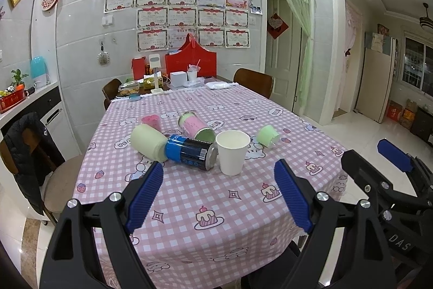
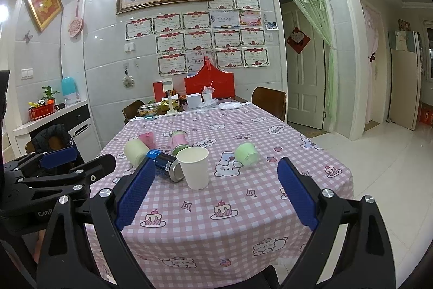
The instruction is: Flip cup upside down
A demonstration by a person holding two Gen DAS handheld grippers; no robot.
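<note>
Behind upright paper cup (image 1: 232, 152), blue can's (image 1: 190, 152) end partly hidden

L gripper (image 1: 220, 197) wide open, above worktop (image 1: 189, 197) edge. White cup (image 1: 232, 152) upright just ahead, touching blue can (image 1: 190, 152) on its left. R gripper (image 1: 379, 169) at right.

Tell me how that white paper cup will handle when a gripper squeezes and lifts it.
The white paper cup looks thin-walled and appears empty, so it is probably very light and may buckle under a hard squeeze. It stands upright, mouth up, close beside the blue can, so a sideways nudge could tip it or set the can rolling.
</note>
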